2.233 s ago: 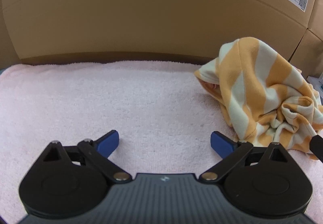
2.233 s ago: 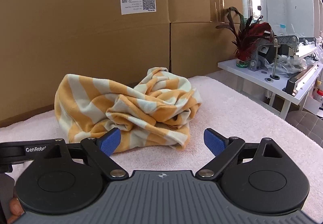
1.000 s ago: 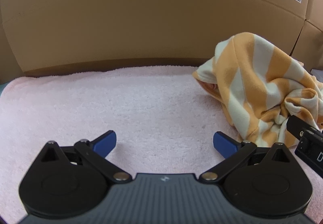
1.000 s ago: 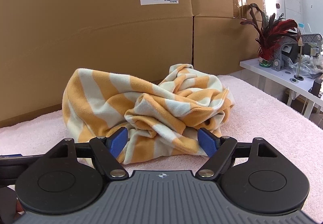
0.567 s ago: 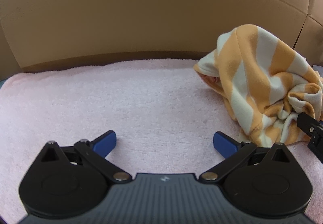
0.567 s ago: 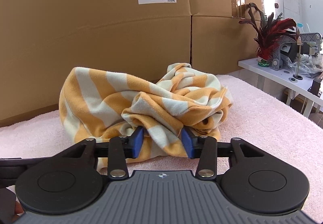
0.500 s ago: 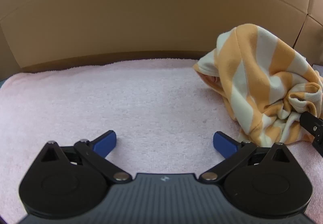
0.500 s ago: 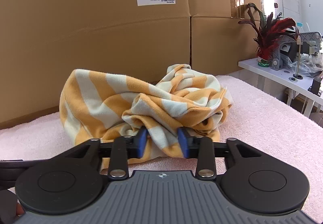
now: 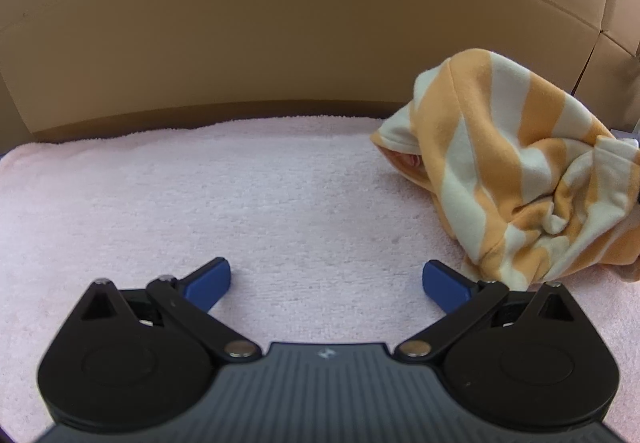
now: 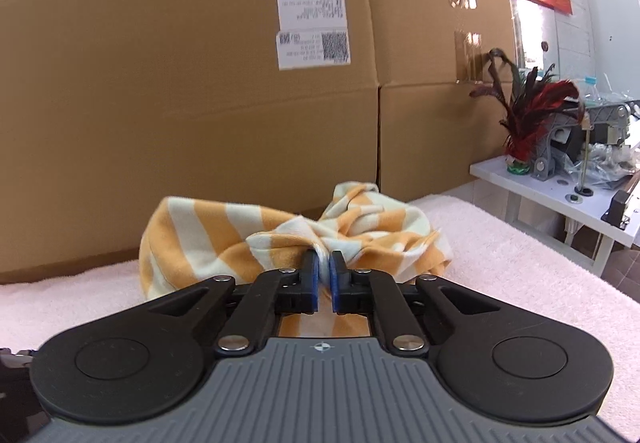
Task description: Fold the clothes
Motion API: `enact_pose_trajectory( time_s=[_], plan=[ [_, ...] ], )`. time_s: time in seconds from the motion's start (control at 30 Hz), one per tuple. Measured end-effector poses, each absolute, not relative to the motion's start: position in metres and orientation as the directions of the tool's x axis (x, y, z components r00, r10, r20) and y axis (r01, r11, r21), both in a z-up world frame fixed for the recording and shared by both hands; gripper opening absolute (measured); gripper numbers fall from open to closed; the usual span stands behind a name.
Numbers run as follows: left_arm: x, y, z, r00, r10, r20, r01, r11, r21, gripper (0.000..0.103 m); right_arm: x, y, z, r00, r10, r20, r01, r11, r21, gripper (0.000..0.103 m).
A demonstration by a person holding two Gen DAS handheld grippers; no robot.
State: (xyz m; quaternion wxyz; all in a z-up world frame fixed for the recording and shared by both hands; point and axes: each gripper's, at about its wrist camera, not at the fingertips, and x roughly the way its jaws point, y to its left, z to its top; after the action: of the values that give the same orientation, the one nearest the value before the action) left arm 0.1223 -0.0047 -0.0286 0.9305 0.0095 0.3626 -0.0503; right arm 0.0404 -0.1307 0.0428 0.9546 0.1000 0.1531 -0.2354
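Pink towelling (image 9: 248,195) is covering the tabletop in the left wrist view, and the left hand-held gripper (image 9: 326,275) is hanging over a bare stretch of it with its blue pads (image 9: 210,279) spread wide and nothing between them. An orange-and-cream striped garment (image 9: 516,171) is lying crumpled at the right side of this view, just beyond the right-hand pad and close to the big cardboard box (image 9: 280,23) that is standing along the back edge.

Moving to the right wrist view, the right hand-held gripper (image 10: 324,275) is closing its jaws, and the pads are pinching a bunched fold of the striped garment (image 10: 240,239) between them, with only a narrow slit left. The rest of the cloth is spreading out behind the fingers in a loose heap on the pink towelling (image 10: 520,263), right in front of the cardboard boxes (image 10: 180,103), one of which is carrying a white shipping label (image 10: 312,27). Off to the right, a white side table (image 10: 560,203) is holding a red-leaved plant (image 10: 528,119) and some grey equipment.
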Motion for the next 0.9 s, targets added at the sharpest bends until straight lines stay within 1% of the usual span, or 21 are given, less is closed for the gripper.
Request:
enact_pose_trajectory(
  time_s=[0.17, 0.27, 0.3, 0.37, 0.43, 0.5, 0.53, 0.57, 0.6, 0.63, 0.67, 0.7, 0.73, 0.77, 0.8, 0.83, 0.87, 0.9],
  plan=[
    [0.121, -0.010, -0.029, 0.732, -0.077, -0.677, 0.106, 0.994, 0.002, 0.102, 0.008, -0.139, 0.051, 0.822, -0.495, -0.282, 0.546, 0.826, 0.141, 0.005],
    [0.120, -0.010, -0.030, 0.732, -0.080, -0.677, 0.115, 0.993, 0.007, 0.102, -0.008, -0.145, 0.063, 0.807, -0.542, -0.236, 0.579, 0.804, 0.134, 0.007],
    [0.119, -0.009, -0.029, 0.731, -0.084, -0.677, 0.121, 0.993, 0.007, 0.102, -0.007, -0.146, 0.065, 0.811, -0.530, -0.248, 0.570, 0.812, 0.126, 0.012],
    [0.118, -0.006, -0.029, 0.729, -0.097, -0.678, 0.134, 0.991, 0.003, 0.102, 0.007, -0.143, 0.064, 0.833, -0.462, -0.305, 0.512, 0.853, 0.104, 0.019],
    [0.119, -0.005, -0.029, 0.728, -0.100, -0.678, 0.133, 0.991, -0.004, 0.102, 0.020, -0.138, 0.061, 0.847, -0.392, -0.359, 0.450, 0.888, 0.091, 0.052],
    [0.119, -0.003, -0.028, 0.728, -0.103, -0.678, 0.128, 0.992, -0.013, 0.102, 0.031, -0.128, 0.055, 0.858, -0.329, -0.394, 0.394, 0.914, 0.094, 0.061],
    [0.119, -0.002, -0.027, 0.728, -0.105, -0.677, 0.124, 0.992, -0.020, 0.102, 0.035, -0.121, 0.051, 0.859, -0.321, -0.399, 0.380, 0.922, 0.076, 0.061],
    [0.119, -0.001, -0.027, 0.729, -0.108, -0.676, 0.122, 0.992, -0.027, 0.102, 0.039, -0.114, 0.047, 0.856, -0.324, -0.403, 0.373, 0.926, 0.048, 0.062],
    [0.119, 0.000, -0.026, 0.729, -0.111, -0.676, 0.120, 0.992, -0.034, 0.102, 0.042, -0.108, 0.043, 0.843, -0.354, -0.404, 0.387, 0.922, -0.002, 0.066],
    [0.119, 0.001, -0.026, 0.729, -0.114, -0.675, 0.119, 0.992, -0.039, 0.102, 0.045, -0.104, 0.038, 0.827, -0.393, -0.401, 0.407, 0.912, -0.055, 0.067],
    [0.119, 0.002, -0.025, 0.731, -0.118, -0.672, 0.121, 0.992, -0.043, 0.102, 0.047, -0.102, 0.033, 0.811, -0.429, -0.398, 0.428, 0.898, -0.096, 0.067],
    [0.118, 0.004, -0.024, 0.732, -0.122, -0.670, 0.121, 0.991, -0.049, 0.102, 0.048, -0.104, 0.029, 0.796, -0.453, -0.402, 0.446, 0.888, -0.117, 0.056],
    [0.118, 0.005, -0.023, 0.732, -0.125, -0.669, 0.118, 0.991, -0.056, 0.102, 0.047, -0.109, 0.027, 0.785, -0.457, -0.418, 0.457, 0.883, -0.107, 0.016],
    [0.117, 0.006, -0.023, 0.733, -0.128, -0.668, 0.115, 0.991, -0.065, 0.102, 0.043, -0.118, 0.027, 0.783, -0.440, -0.439, 0.464, 0.884, -0.059, 0.008],
    [0.116, 0.007, -0.022, 0.733, -0.131, -0.667, 0.114, 0.991, -0.070, 0.102, 0.036, -0.128, 0.030, 0.791, -0.417, -0.448, 0.474, 0.881, 0.016, 0.008],
    [0.116, 0.006, -0.022, 0.733, -0.131, -0.667, 0.114, 0.991, -0.069, 0.102, 0.026, -0.139, 0.033, 0.804, -0.403, -0.437, 0.486, 0.869, 0.092, 0.008],
    [0.116, 0.006, -0.021, 0.733, -0.130, -0.667, 0.115, 0.991, -0.066, 0.102, 0.015, -0.147, 0.038, 0.813, -0.407, -0.417, 0.499, 0.856, 0.137, 0.008],
    [0.116, 0.005, -0.021, 0.734, -0.127, -0.667, 0.116, 0.991, -0.060, 0.102, 0.004, -0.152, 0.043, 0.816, -0.428, -0.389, 0.514, 0.845, 0.147, 0.008]
  ],
)
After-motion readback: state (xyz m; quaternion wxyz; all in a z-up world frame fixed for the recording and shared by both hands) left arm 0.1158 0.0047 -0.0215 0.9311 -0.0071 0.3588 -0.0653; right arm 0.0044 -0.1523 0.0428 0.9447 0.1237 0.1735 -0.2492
